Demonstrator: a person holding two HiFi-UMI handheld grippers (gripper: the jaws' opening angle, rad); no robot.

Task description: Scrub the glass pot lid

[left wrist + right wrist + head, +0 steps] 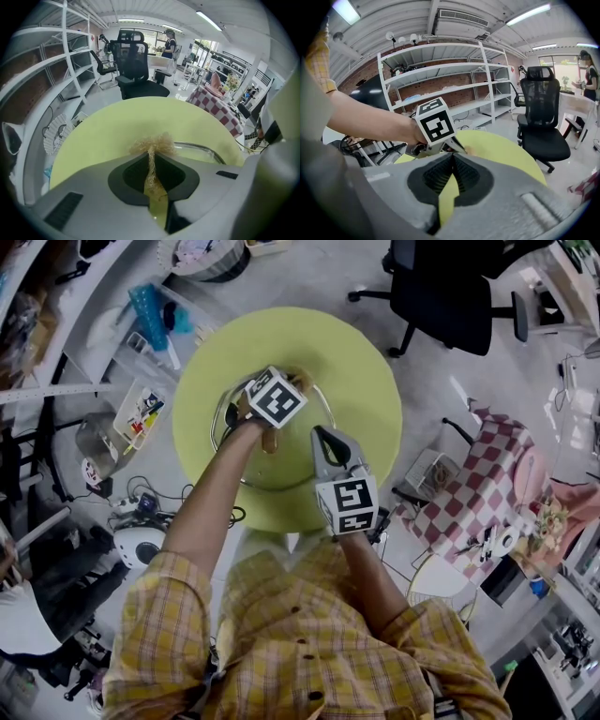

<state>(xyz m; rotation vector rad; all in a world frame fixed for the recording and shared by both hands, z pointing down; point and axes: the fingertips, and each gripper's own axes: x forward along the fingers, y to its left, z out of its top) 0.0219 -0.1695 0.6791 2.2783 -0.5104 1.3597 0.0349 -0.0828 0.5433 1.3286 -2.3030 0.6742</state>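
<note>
Jaws of left gripper (152,151) clamped on tan fibrous scrubber (155,142) over glass pot lid (291,461), lid round with no long axis, lying flat near centre of round yellow-green table (367,381); jaws of right gripper (324,434) closed together, empty, tips at lid's right rim.

The glass pot lid (292,460) is round and see-through, with a shiny rim. It lies flat near the middle of the yellow-green round surface (375,381). A tan, fuzzy scrubber (161,143) is squeezed tight in the left claw (151,157), right by the lid's edge.
</note>
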